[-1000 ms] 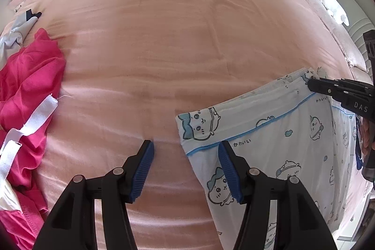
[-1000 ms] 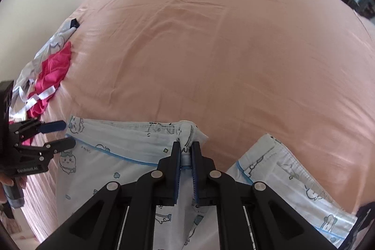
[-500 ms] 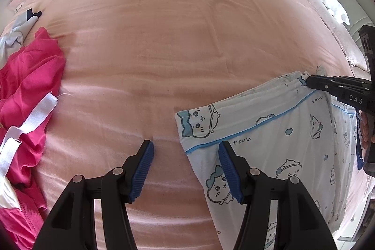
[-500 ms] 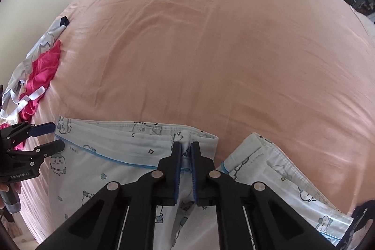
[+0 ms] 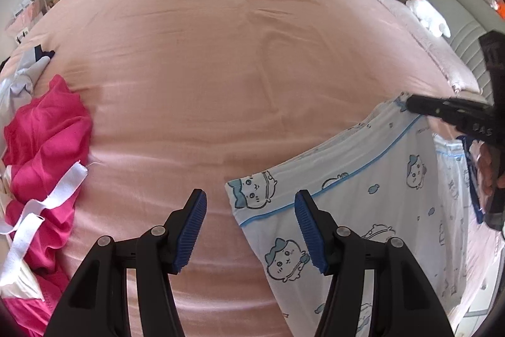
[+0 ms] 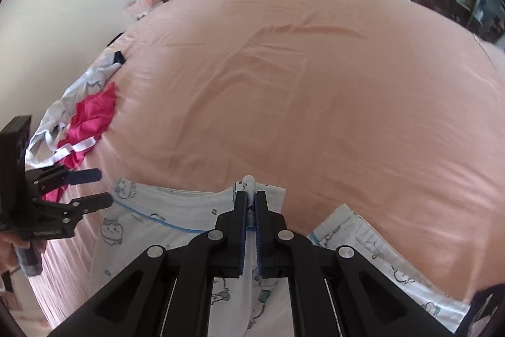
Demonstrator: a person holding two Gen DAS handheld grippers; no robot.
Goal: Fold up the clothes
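Right gripper (image 6: pixel 249 201) clamped on top edge of printed white garment (image 5: pixel 363 204), lying at near edge of pink bed (image 5: pixel 221 68). Left gripper (image 5: pixel 249 229) half open, empty, straddling garment's corner without touching. Risk: thin pinch slips under fabric's weight; one-sided hold skews fold, since left corner unheld.

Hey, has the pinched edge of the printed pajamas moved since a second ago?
Yes. In the left wrist view the right gripper has lifted the pajamas edge up off the pink sheet, toward the grey headboard; the near corner still lies flat.
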